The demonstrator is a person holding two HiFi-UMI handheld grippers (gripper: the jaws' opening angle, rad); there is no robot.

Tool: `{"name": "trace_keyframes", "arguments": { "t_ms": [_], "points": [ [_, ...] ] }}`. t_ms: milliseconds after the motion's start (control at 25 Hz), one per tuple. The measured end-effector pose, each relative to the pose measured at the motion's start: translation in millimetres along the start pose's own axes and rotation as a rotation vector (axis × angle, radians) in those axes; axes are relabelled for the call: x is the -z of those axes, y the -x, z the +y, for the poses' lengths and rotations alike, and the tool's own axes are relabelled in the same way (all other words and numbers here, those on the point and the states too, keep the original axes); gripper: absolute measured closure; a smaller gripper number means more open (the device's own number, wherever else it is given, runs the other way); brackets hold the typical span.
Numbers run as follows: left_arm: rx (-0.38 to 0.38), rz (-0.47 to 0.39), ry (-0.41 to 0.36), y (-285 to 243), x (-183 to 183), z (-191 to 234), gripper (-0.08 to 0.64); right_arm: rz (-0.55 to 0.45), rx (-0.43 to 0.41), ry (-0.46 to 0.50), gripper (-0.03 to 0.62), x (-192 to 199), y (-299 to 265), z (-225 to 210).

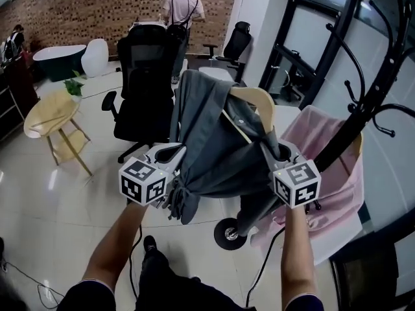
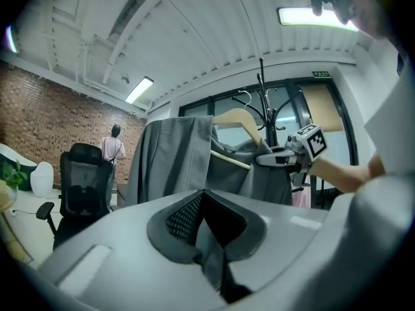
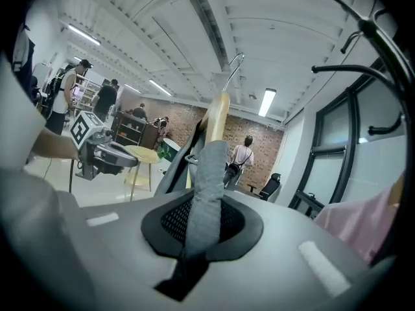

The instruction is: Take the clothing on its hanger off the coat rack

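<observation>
A grey garment on a pale wooden hanger hangs between my two grippers, left of the black coat rack. My left gripper is shut on the garment's left side, with grey cloth pinched in its jaws. My right gripper is shut on the right side, a strip of grey cloth running up from its jaws. In the right gripper view the hanger's metal hook stands free against the ceiling, touching no rack arm.
A pink garment hangs on the coat rack to my right. A black office chair stands just behind the grey garment, and a yellow round table is at the left. A person stands far back.
</observation>
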State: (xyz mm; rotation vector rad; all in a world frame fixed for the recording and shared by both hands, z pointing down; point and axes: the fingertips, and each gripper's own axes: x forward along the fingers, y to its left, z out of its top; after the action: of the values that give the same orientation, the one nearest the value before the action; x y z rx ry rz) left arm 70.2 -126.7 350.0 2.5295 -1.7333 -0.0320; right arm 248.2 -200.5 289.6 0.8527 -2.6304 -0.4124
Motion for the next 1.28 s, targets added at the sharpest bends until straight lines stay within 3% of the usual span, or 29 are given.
{"name": "trace_keyframes", "arguments": {
  "t_ms": [240, 480, 840, 1280],
  "points": [
    [-0.047, -0.02, -0.004, 4, -6, 114, 0.548, -0.013, -0.02, 0.02, 0.572, -40, -110, 17],
    [-0.034, -0.011, 0.0, 4, -11, 211, 0.548, 0.004, 0.018, 0.016, 0.572, -75, -211, 21],
    [-0.051, -0.001, -0.026, -14, -29, 318, 0.548, -0.015, 0.071, -0.014, 0.572, -116, -340, 1],
    [-0.134, 0.03, -0.008, -74, -25, 441, 0.548, -0.058, 0.004, -0.063, 0.572, -130, -500, -29]
  ]
}}
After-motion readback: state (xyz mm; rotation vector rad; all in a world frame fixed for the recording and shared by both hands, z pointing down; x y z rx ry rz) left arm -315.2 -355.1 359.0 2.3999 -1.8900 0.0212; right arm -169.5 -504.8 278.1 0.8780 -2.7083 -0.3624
